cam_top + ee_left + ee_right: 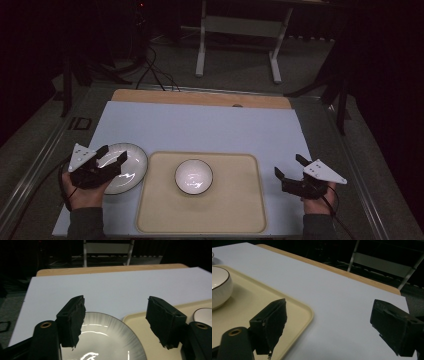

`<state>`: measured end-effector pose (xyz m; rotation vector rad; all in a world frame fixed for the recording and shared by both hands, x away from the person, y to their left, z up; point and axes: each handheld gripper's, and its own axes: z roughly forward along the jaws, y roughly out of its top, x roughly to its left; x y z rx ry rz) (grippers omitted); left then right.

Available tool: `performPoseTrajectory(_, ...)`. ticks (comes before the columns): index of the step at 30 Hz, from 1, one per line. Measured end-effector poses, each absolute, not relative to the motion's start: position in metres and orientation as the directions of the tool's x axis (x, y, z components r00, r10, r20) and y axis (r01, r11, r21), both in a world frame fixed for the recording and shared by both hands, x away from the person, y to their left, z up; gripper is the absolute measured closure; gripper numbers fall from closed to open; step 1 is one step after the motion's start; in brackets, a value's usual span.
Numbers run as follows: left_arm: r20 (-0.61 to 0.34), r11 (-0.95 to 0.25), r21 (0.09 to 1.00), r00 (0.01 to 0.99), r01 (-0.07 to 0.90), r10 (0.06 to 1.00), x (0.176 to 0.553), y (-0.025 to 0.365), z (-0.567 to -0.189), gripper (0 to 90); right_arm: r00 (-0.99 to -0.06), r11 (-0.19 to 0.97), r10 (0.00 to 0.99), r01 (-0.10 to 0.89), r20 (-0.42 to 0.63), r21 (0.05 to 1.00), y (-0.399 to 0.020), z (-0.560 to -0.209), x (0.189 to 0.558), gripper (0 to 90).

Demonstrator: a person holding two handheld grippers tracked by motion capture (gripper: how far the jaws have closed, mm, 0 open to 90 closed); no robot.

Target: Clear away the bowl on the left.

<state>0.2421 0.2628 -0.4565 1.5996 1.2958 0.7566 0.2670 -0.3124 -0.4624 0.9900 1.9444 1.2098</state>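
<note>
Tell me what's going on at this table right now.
A person holds a two-jaw gripper in each hand at a table covered by a white board. The left gripper hovers with open jaws over a white plate, gripping nothing. The plate lies on the board just left of a beige tray. A white bowl with a dark rim sits on the tray. The right gripper is open and empty, to the right of the tray.

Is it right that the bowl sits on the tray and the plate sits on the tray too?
Not quite. The bowl does sit on the tray, but the plate lies on the white board, left of the tray. The high view shows it, under the open jaws of the left gripper.
</note>
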Motion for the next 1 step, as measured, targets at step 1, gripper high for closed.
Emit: performPoseTrajectory(1, -0.071, -0.038, 0.914, 0.252, 0.403, 0.965, 0.2425, 0.2622, -0.457, 30.8, -0.518, 0.296, 0.846, 0.262, -0.125, 0.919, -0.312, -0.4623, 0.2666, 13.3)
